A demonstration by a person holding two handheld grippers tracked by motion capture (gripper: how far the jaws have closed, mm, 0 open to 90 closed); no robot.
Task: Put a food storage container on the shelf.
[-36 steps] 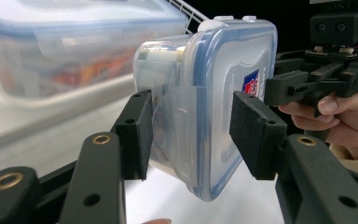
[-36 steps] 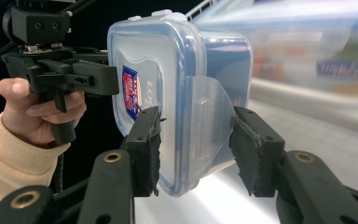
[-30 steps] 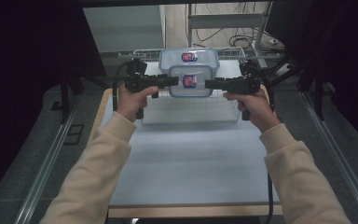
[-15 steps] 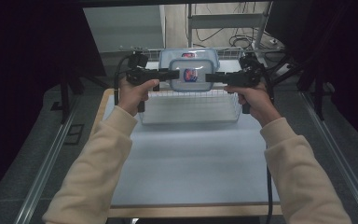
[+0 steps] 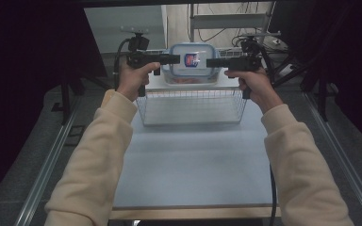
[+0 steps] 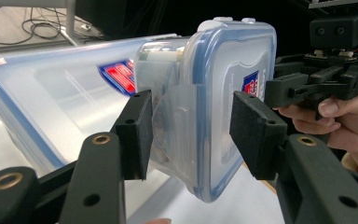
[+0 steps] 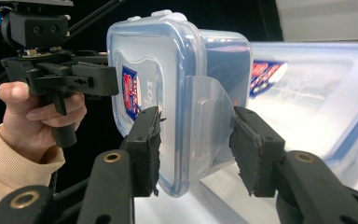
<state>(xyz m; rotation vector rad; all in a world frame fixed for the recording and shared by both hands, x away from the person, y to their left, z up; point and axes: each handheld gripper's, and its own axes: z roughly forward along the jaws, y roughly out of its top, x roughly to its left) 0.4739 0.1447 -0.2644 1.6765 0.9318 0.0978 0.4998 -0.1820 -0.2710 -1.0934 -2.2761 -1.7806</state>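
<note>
Gripping the lidded container (image 5: 193, 60) from opposite ends, both grippers' fingers (image 6: 135, 135) closed, arms outstretched.

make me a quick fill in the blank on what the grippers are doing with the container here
1. The left gripper and right gripper hold one plastic container from ___ sides.
2. The container's lid has a ___ rim.
3. The wire basket on the table sits ___ the lifted container.

Missing words: opposite; blue; below
</note>
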